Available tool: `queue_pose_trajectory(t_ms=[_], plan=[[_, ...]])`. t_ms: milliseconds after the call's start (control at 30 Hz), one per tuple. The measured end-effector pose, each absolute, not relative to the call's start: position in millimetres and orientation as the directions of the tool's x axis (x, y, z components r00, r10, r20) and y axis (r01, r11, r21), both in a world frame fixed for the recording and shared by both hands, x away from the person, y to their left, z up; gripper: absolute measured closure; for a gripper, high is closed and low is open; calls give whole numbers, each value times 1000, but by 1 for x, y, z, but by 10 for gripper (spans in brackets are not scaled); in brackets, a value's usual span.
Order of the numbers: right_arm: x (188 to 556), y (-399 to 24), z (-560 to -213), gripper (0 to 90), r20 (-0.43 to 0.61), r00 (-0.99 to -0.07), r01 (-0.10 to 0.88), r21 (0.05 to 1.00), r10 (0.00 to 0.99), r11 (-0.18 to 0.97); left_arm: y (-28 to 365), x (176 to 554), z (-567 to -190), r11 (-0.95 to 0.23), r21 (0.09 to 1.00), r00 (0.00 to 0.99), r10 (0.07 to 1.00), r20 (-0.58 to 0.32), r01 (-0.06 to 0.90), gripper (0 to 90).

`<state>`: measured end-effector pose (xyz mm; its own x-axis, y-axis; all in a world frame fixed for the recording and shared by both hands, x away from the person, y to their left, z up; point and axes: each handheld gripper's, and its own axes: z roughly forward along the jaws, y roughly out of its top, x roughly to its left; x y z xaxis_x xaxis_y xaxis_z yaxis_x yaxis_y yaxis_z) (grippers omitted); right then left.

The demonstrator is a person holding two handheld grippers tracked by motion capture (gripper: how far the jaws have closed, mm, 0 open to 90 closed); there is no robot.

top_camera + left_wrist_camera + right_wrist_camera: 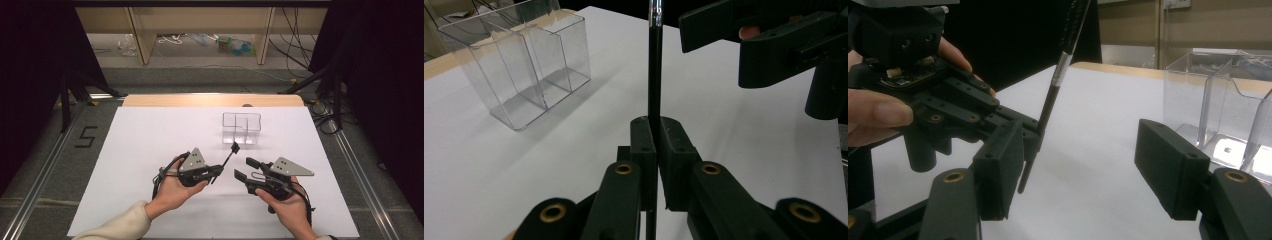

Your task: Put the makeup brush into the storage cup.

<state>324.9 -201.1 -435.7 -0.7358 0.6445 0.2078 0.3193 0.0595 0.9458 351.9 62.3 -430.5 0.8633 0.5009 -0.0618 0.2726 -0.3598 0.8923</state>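
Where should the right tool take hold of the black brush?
Grip the bare handle of the brush between the left tool and the metal band, coming from the right tool side. That stretch is thin, straight and free, tilted up toward the clear box.

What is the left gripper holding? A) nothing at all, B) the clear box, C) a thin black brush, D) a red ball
C: the left gripper has its jaws shut on the thin black brush, which sticks up from between them, while the clear box stands apart on the table.
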Motion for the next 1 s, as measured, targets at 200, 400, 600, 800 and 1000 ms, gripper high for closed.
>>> queue_pose_trajectory(t_ms=[200,400,600,800,1000], plan=[[327,-197,-437,379,214,-740,309,950,638,40,63,352,-430,-354,894,859,509,-61,273,856],[328,-195,-437,382,214,-743,306,951,634,38,63,352,-429,-345,899,856,513,-60,269,857],[329,-193,-436,395,219,-741,312,949,635,38,63,353,-429,-339,903,856,514,-57,264,856],[333,-189,-434,459,215,-749,305,952,626,38,60,351,-430,-336,905,856,514,-57,262,857],[339,-180,-432,557,221,-757,293,956,614,17,58,351,-430,-326,907,854,516,-65,266,857]])
